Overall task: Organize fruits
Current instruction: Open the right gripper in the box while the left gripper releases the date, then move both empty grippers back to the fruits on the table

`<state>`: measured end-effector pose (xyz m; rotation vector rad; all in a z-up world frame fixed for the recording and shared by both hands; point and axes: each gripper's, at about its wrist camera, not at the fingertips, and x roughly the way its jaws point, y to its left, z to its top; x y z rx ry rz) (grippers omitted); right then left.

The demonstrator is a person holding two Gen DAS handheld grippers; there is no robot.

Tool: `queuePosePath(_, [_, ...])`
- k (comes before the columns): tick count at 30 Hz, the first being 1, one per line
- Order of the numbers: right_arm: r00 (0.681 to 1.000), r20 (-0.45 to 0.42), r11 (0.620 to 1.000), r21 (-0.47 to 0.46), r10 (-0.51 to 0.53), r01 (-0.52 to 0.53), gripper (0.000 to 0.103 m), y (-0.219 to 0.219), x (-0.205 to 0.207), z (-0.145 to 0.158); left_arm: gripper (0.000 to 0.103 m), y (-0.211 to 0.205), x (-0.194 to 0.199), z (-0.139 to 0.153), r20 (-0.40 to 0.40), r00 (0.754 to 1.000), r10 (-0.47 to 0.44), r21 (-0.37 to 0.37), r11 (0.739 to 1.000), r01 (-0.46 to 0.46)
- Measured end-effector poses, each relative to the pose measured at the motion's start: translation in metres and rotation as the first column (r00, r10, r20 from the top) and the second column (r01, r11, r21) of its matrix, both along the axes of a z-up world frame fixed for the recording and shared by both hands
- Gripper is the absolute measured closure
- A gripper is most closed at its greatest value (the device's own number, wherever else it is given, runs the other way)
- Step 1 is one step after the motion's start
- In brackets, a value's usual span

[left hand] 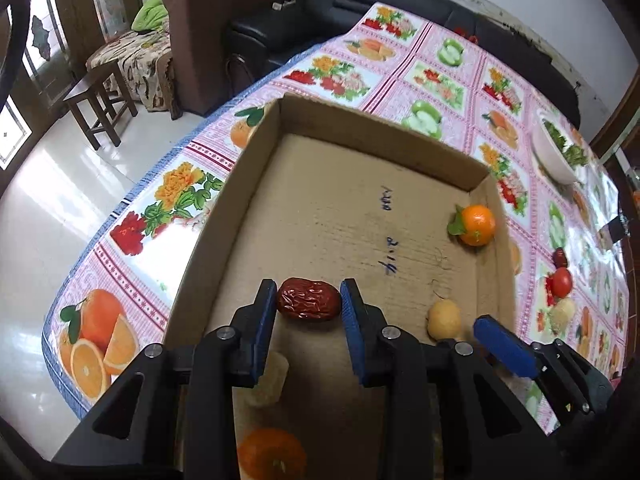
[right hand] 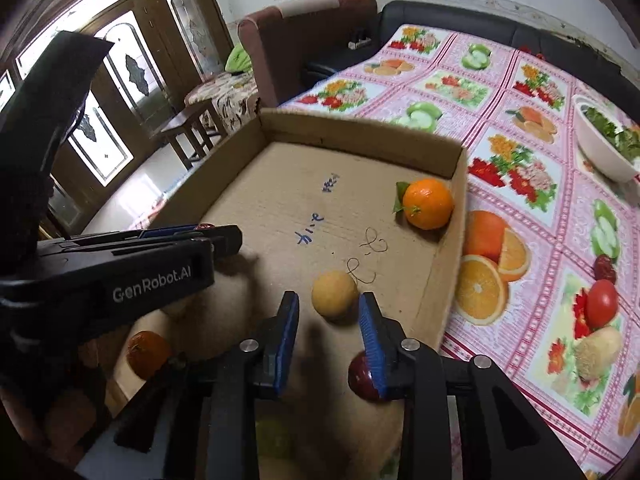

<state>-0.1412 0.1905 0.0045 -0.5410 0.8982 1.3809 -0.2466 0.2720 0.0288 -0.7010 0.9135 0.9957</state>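
An open cardboard box (left hand: pixel 384 128) lies on the fruit-print tablecloth. My left gripper (left hand: pixel 308 300) is shut on a wrinkled red date (left hand: pixel 308 298), held low over the box floor. An orange with a leaf (left hand: pixel 476 224) rests in the far right corner. In the right wrist view my right gripper (right hand: pixel 328 298) stands open inside the box (right hand: pixel 360 128), and a small yellow fruit (right hand: pixel 335 292) sits on the floor between its tips with neither pad pressing it. A dark red fruit (right hand: pixel 362 376) lies partly behind its right finger. The left gripper (right hand: pixel 224 236) shows side-on at the left.
Another orange (right hand: pixel 148 354) and a pale lump (left hand: pixel 272 380) lie near the box's front. On the cloth right of the box are a date (right hand: pixel 604 268), a tomato (right hand: pixel 602 302) and a pale fruit (right hand: pixel 598 346). A white bowl of greens (right hand: pixel 600 152) stands far right.
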Motion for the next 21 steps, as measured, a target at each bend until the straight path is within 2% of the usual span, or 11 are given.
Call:
queuePosePath(2, [1.000, -0.001, 1.000, 0.026, -0.007, 0.007, 0.067, -0.009, 0.001, 0.009, 0.067, -0.007, -0.002, 0.004, 0.021, 1.000, -0.003, 0.001, 1.000, 0.003])
queuePosePath(4, [1.000, -0.002, 0.998, 0.055, -0.012, 0.012, 0.063, -0.022, 0.002, 0.019, 0.048, -0.014, -0.003, 0.008, 0.030, 1.000, -0.008, 0.013, 1.000, 0.008])
queuePosePath(6, [1.000, -0.013, 0.996, 0.083, -0.029, 0.030, 0.056, -0.037, 0.006, 0.027, 0.048, -0.021, -0.002, 0.011, 0.028, 1.000, 0.000, 0.040, 0.999, -0.001])
queuePosePath(10, [0.999, -0.025, 0.991, 0.124, -0.046, 0.049, 0.056, -0.063, 0.013, 0.039, 0.048, -0.035, -0.003, 0.023, 0.060, 0.998, 0.000, 0.086, 0.996, -0.006])
queuePosePath(14, [0.988, -0.070, 0.974, 0.177, -0.134, 0.145, 0.056, -0.107, 0.039, 0.046, 0.048, -0.060, 0.002, 0.038, 0.094, 0.995, -0.031, 0.158, 0.987, 0.016])
queuePosePath(18, [0.955, -0.128, 0.933, 0.215, -0.266, 0.289, 0.054, -0.157, 0.075, 0.050, 0.045, -0.093, 0.018, 0.046, 0.160, 0.979, -0.128, 0.193, 0.977, 0.096])
queuePosePath(21, [0.920, -0.159, 0.886, 0.254, -0.358, 0.389, 0.052, -0.198, 0.098, 0.052, 0.040, -0.124, 0.031, 0.050, 0.207, 0.954, -0.218, 0.221, 0.960, 0.171])
